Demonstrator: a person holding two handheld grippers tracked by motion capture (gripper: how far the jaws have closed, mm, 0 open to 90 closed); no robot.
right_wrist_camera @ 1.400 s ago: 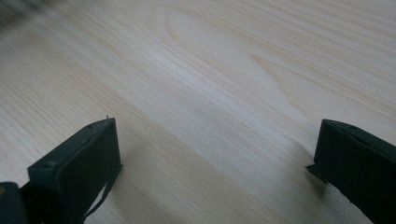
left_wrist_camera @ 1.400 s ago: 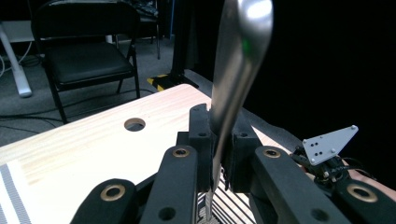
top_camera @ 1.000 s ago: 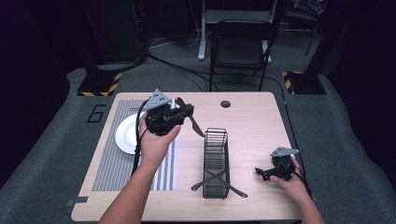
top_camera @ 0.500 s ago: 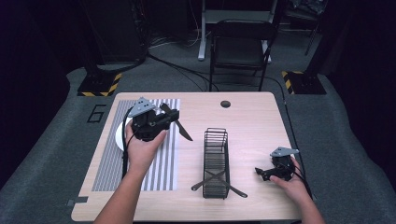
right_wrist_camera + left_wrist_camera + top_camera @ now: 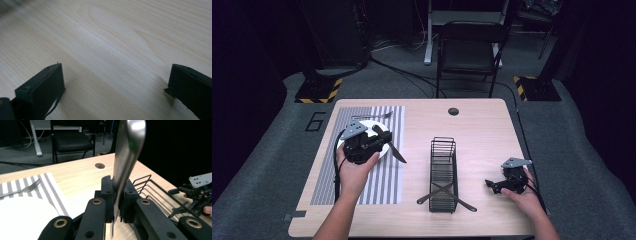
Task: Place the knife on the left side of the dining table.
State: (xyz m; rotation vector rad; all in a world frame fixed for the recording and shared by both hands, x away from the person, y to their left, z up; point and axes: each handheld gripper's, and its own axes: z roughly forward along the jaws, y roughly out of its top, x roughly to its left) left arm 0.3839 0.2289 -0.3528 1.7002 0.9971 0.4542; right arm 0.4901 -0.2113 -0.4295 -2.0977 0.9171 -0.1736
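Note:
My left gripper [image 5: 379, 142] is shut on a metal knife [image 5: 396, 154], whose blade sticks out to the right over the striped placemat [image 5: 382, 175]. In the left gripper view the knife [image 5: 127, 150] rises steeply from between the pressed jaws of my left gripper [image 5: 117, 195]. It hovers over the white plate [image 5: 384, 134], with a fork [image 5: 372, 116] lying just beyond the plate. My right gripper [image 5: 494, 185] rests at the table's right, open, with bare wood between its jaws [image 5: 116, 75].
A black wire rack [image 5: 443, 160] stands in the middle of the table, with two dark utensils [image 5: 447, 192] crossed at its near end. A round hole [image 5: 454, 111] sits near the far edge. A black chair [image 5: 469, 50] stands behind the table.
My left gripper has carried the knife leftward and lower, from near the rack to above the plate. The right gripper has stayed put.

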